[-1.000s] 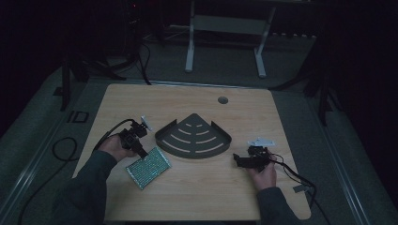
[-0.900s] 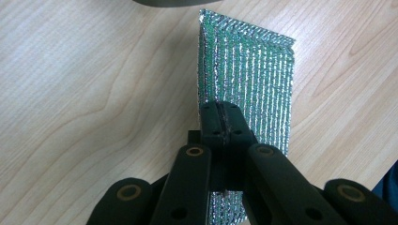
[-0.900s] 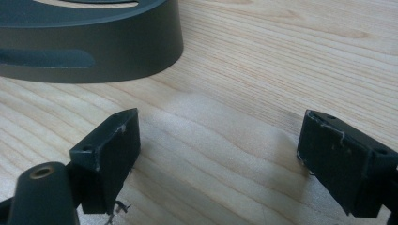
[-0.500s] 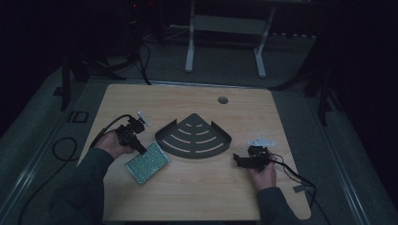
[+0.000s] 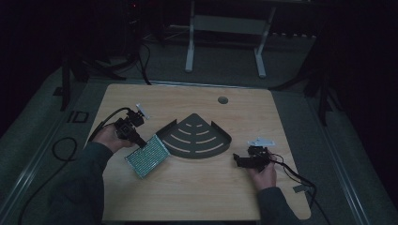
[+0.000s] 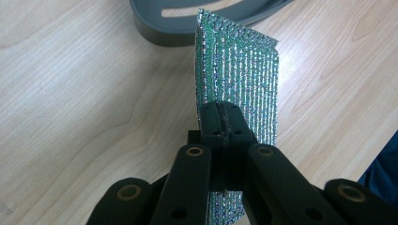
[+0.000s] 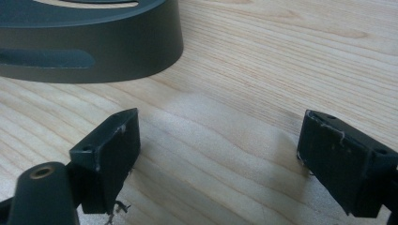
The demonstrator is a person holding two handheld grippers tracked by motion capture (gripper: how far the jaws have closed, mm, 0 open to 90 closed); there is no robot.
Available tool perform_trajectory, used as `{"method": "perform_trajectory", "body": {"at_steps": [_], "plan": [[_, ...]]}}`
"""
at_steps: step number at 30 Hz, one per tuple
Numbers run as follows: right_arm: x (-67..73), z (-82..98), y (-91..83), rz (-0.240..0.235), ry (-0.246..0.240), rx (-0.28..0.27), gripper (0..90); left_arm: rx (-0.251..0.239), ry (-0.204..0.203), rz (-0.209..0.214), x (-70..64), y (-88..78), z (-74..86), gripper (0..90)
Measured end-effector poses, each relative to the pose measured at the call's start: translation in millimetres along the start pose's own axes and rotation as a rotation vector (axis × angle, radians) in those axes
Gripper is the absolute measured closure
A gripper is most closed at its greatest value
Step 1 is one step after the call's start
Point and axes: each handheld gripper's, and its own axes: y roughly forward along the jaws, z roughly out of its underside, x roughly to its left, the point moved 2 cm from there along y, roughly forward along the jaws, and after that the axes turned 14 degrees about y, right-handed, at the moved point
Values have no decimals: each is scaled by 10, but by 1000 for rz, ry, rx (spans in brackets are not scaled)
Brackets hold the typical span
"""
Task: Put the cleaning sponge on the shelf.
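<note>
1. the left gripper (image 6: 220,123) was seen pressed together on one edge of a glittery green mesh pad (image 6: 239,75), which was held tilted, lifted off the wooden table (image 5: 197,197), just beside the dark fan-shaped slotted tray (image 5: 197,137).
2. the right gripper (image 7: 218,154) was seen spread, with nothing between the jaws, low over the table near the tray's right end.
3. the step in hand was judged to be the lifting of the pad; the next move would probably call for it to be carried over the tray wall and set inside.
4. no brand, label or writing could be read.
</note>
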Motion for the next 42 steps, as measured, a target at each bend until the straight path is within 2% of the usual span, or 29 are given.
{"method": "perform_trajectory", "body": {"at_steps": [8,16,18,22,29,34,37,42], "plan": [[0,0,0,0,0,0,131,-4,9,-9,16,-59,-117,900],[0,0,0,0,0,0,131,-16,-10,-20,52,-87,-204,900],[0,0,0,0,1,0,131,-24,-19,-31,66,-103,-280,900],[0,0,0,0,0,0,131,-9,-22,-39,94,-91,-353,900],[0,0,0,0,0,0,131,-11,-24,-46,145,-95,-471,900],[0,0,0,0,0,0,131,-34,-32,-51,166,-129,-535,900],[0,0,0,0,0,0,130,-45,-23,-53,188,-176,-601,900],[0,0,0,0,0,0,131,-42,-24,-64,224,-205,-664,900]]}}
